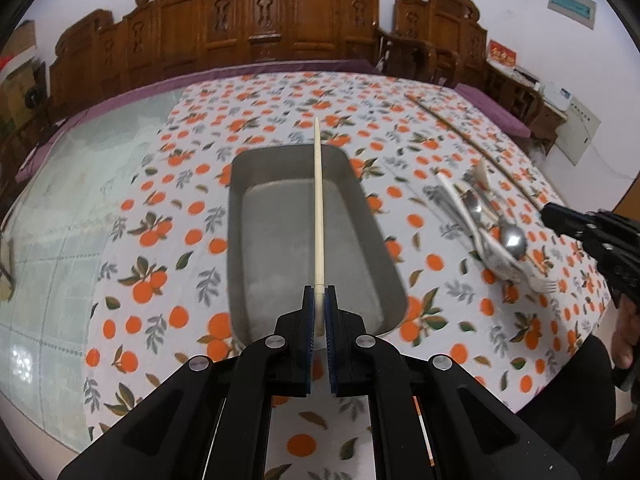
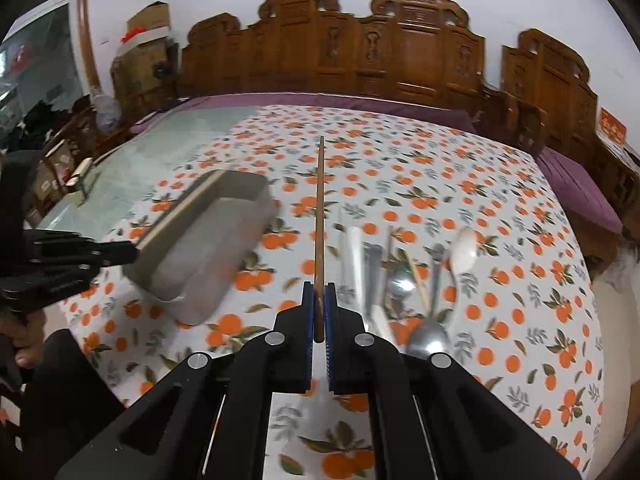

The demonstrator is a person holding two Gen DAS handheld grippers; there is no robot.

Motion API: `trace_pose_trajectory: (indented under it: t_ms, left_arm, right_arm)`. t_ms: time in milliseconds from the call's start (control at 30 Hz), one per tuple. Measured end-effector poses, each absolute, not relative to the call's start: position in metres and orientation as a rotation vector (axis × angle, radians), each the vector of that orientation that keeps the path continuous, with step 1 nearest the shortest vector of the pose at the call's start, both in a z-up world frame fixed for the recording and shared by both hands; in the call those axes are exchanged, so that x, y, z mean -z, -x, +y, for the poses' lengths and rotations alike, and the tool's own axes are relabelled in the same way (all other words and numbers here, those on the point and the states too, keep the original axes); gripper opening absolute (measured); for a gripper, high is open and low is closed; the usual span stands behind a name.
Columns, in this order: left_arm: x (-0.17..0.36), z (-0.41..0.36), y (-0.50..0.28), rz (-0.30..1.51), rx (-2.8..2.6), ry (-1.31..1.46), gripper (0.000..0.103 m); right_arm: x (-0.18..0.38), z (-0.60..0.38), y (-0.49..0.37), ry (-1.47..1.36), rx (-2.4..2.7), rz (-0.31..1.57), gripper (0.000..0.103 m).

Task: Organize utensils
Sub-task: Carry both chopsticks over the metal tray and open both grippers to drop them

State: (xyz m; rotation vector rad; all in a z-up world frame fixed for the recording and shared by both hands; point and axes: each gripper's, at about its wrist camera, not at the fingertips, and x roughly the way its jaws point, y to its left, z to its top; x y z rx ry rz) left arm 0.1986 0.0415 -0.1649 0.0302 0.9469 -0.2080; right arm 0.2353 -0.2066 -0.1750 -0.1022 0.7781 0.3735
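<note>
My left gripper (image 1: 319, 295) is shut on the end of a pale wooden chopstick (image 1: 318, 208), which points forward above the empty grey metal tray (image 1: 256, 184). My right gripper (image 2: 319, 289) is shut on a dark brown chopstick (image 2: 319, 208), held over the cloth between the tray (image 2: 240, 184) and a pile of utensils (image 2: 400, 276). The pile holds metal spoons, a white spoon, a fork and more chopsticks. In the left wrist view the same pile (image 1: 492, 224) lies right of the tray, and the right gripper (image 1: 549, 214) enters from the right edge.
A white tablecloth with an orange-fruit print (image 1: 160, 240) covers most of the table; bare glass top (image 1: 60, 200) shows at the left. Carved wooden chairs (image 2: 380, 52) line the far side. A person's hand (image 2: 24, 340) holds the left gripper (image 2: 134, 251).
</note>
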Motion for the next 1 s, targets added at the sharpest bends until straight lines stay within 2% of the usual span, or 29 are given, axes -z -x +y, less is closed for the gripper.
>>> trace_pose_trajectory:
  t_ms: [667, 767, 900, 1000]
  left_arm:
    - [0.177, 0.062, -0.219, 1.001, 0.174, -0.004, 0.006]
    - [0.168, 0.069, -0.216, 0.978, 0.167, 0.001, 0.014]
    - [0.155, 0.08, -0.211, 0.947, 0.152, -0.005, 0.019]
    - [0.144, 0.089, -0.206, 0.916, 0.141, -0.015, 0.027]
  right_arm:
    - [0.173, -0.153, -0.224, 0.129, -0.485, 0.8, 0.006]
    - [0.176, -0.144, -0.225, 0.125, -0.503, 0.809, 0.006]
    - [0.182, -0.128, -0.229, 0.124, -0.525, 0.826, 0.006]
    - [0.19, -0.114, -0.234, 0.128, -0.536, 0.846, 0.006]
